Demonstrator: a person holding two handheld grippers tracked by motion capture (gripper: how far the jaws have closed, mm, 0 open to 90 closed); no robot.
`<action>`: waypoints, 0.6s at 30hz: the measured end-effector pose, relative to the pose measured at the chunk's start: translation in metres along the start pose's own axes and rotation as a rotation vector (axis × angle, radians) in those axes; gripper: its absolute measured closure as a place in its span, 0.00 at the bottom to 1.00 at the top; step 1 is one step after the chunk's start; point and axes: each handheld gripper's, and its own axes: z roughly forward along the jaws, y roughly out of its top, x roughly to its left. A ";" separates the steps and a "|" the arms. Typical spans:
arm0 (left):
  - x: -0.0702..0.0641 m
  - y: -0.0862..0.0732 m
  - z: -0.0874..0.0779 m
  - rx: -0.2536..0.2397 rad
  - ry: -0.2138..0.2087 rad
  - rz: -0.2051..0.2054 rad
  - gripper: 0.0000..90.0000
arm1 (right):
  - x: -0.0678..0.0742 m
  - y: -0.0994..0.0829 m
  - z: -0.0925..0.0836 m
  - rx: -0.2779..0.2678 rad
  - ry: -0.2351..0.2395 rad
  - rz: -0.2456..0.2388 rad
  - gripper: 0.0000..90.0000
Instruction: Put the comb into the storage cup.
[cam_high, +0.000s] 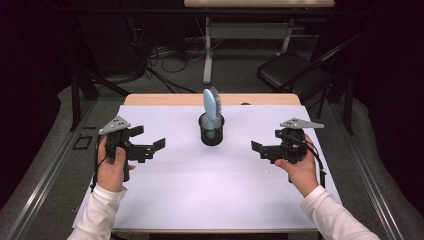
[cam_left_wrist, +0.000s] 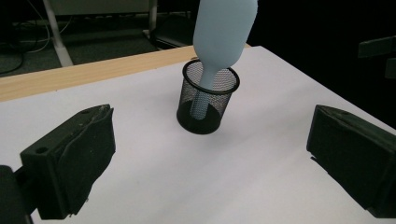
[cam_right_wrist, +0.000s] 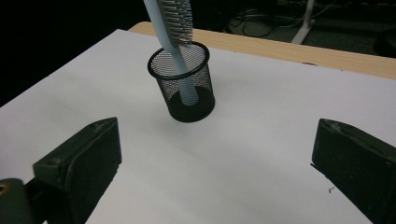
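Note:
A black mesh cup stands upright near the middle of the white table cover. A light blue hairbrush rests in it handle down, its bristled head sticking out above the rim. My left gripper hovers left of the cup, open and holding nothing. My right gripper hovers right of it, also open and holding nothing. In the left gripper view the cup and the brush's smooth back lie ahead between the jaws. The right gripper view shows the cup and the bristles.
A wooden table edge runs along the far side of the white cover. Beyond it are a black chair, a desk leg and cables on the floor. Dark frame bars stand at both sides.

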 end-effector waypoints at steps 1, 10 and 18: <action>0.000 -0.001 -0.001 -0.002 0.001 -0.002 0.02 | -0.001 -0.002 -0.001 -0.001 0.000 0.005 0.01; 0.007 -0.010 -0.005 -0.017 0.015 -0.028 0.02 | -0.010 -0.021 -0.012 -0.013 -0.020 0.030 0.01; 0.009 -0.016 -0.006 -0.025 0.019 -0.034 0.02 | -0.018 -0.036 -0.018 -0.021 -0.043 0.044 0.01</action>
